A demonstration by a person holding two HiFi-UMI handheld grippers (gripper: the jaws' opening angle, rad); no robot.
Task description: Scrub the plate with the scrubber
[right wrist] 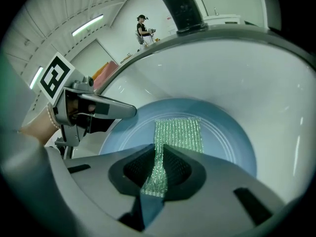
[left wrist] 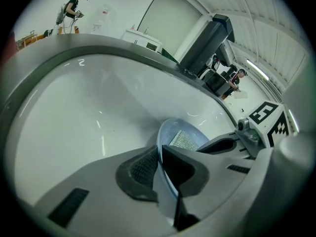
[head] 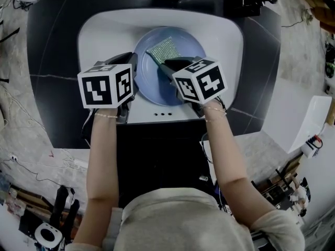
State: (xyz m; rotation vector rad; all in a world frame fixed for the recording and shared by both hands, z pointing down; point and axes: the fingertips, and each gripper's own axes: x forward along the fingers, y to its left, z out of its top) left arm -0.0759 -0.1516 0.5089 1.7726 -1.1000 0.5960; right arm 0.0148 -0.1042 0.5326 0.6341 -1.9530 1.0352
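A pale blue plate [head: 157,41] lies in the white sink basin [head: 104,25]. My left gripper [head: 134,69] is shut on the plate's left rim; in the left gripper view the plate's edge [left wrist: 165,132] runs between the two dark pads [left wrist: 143,167]. My right gripper [head: 163,66] is shut on a green mesh scrubber [head: 164,49], which lies flat on the plate's face. In the right gripper view the scrubber [right wrist: 177,135] spreads out over the plate [right wrist: 227,132] ahead of the jaws, and the left gripper [right wrist: 126,111] shows at the plate's left edge.
A dark faucet [right wrist: 180,6] rises at the far rim of the basin. The sink is set in a black counter [head: 52,61]. Cables and equipment lie on the floor around it. People stand far off in the room [left wrist: 71,11].
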